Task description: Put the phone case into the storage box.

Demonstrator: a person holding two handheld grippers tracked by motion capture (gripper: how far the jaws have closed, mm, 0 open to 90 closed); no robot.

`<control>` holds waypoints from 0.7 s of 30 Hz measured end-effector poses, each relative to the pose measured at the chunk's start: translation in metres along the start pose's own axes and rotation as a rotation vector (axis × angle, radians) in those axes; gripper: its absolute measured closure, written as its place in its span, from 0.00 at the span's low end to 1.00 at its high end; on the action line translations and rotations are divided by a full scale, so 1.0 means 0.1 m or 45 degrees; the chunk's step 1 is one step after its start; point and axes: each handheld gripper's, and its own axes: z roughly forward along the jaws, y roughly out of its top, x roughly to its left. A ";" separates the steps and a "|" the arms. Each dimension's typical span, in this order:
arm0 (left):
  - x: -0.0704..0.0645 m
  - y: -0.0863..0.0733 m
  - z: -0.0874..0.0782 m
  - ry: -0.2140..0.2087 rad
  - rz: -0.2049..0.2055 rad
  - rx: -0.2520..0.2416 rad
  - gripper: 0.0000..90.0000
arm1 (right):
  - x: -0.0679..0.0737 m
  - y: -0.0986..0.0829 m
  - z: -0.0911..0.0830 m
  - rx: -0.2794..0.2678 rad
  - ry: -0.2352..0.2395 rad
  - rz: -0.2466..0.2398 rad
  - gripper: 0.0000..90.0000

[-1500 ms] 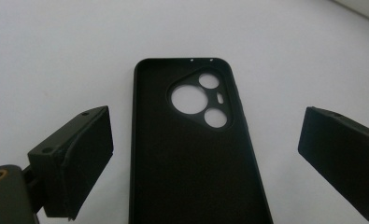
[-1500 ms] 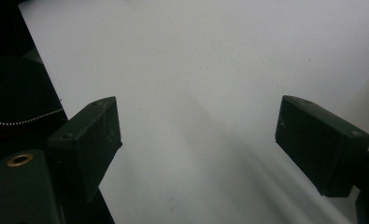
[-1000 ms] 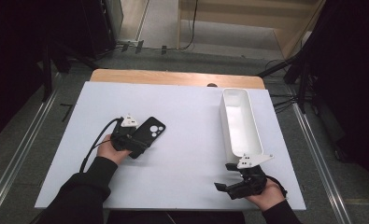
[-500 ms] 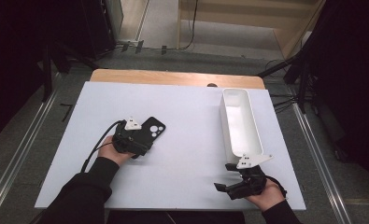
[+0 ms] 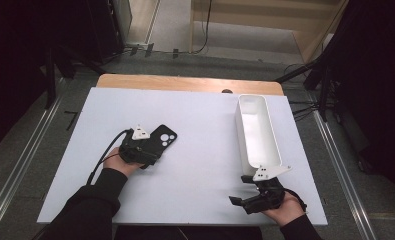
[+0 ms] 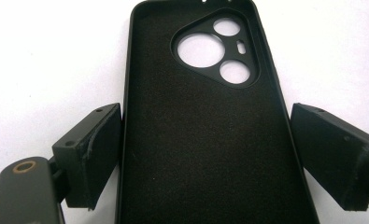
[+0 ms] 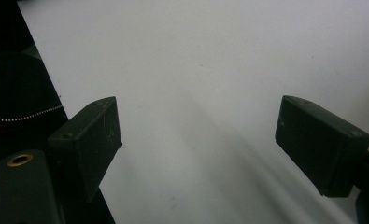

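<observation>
Left of centre in the high view, your left gripper (image 5: 147, 148) sits over the near end of the black phone case (image 5: 162, 140), which lies flat on the white table (image 5: 200, 150), inside face up, camera cut-out at the far end. In the left gripper view the case (image 6: 205, 140) runs up the middle of the frame between the 2 jaws: left jaw is touching or just beside its edge, right jaw has a small gap. So jaws straddle it, not clamped yet.

Step in hand looks like the grasp. Next move: squeeze on both long edges, then lift, likely toward the white bin (image 5: 257, 132) at right of frame.

Left forearm comes in low from lower left, wrist level.

Lower right, your right gripper (image 5: 250, 199) rests near the table's front edge, jaws wide, nothing between them, pointing left.
</observation>
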 end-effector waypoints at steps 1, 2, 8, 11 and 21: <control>0.00 0.00 0.00 -0.001 0.001 -0.002 0.14 | 0.00 0.00 0.00 0.000 -0.001 0.000 0.14; 0.00 0.00 0.00 -0.001 0.000 -0.001 0.14 | 0.00 0.00 0.00 -0.001 0.000 0.002 0.14; 0.01 0.00 -0.01 -0.003 -0.014 0.000 0.15 | 0.00 0.00 0.00 -0.001 0.001 -0.003 0.14; 0.04 0.00 -0.02 -0.030 -0.042 -0.010 0.15 | 0.00 0.00 0.00 -0.003 0.002 0.001 0.14; 0.05 0.02 -0.06 -0.056 -0.069 -0.003 0.16 | 0.00 0.00 -0.01 -0.006 0.000 -0.004 0.14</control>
